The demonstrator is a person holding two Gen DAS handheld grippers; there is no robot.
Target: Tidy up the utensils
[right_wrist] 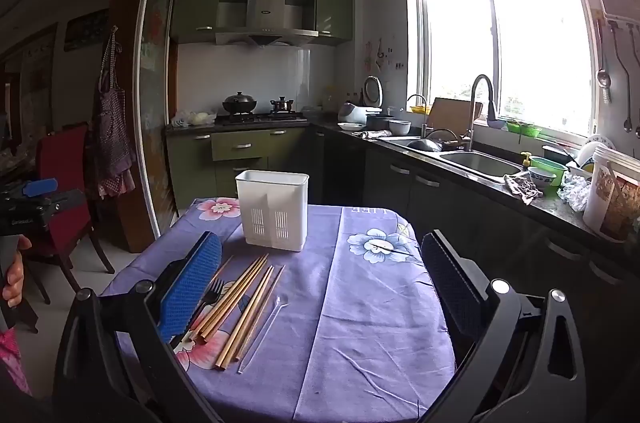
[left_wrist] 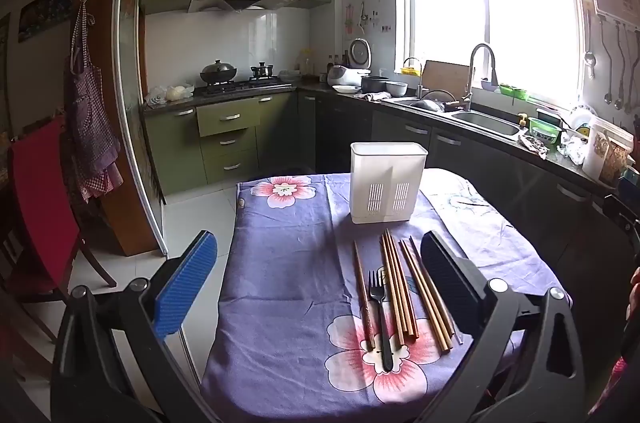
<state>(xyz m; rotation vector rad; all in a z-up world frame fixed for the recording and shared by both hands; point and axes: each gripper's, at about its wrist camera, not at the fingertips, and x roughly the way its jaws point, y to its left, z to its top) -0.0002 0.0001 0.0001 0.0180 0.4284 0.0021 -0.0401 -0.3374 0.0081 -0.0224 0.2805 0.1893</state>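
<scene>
Both claws, left claw (left_wrist: 320, 287) and right claw (right_wrist: 320, 287), are hanging wide open over the chopsticks (left_wrist: 400, 287) and fork (left_wrist: 378, 307), gripping nothing.

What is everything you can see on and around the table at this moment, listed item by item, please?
Utensil holder: one, white, empty as far as shown, upright at the table's far end.
Chopsticks: several, wooden, lying loose on the cloth in front of the holder.
Fork: one, black, lying among the chopsticks.
Clear stick: one, transparent, right of the chopsticks; kind unclear.
Tablecloth: one, purple, floral, covering the table.
Chair: one, red, left of the table.
Apron: one, checked, hanging by the doorway.
Sink: one, steel, under the window.
Left gripper: open, above the utensils.
Right gripper: open, above the cloth.
</scene>
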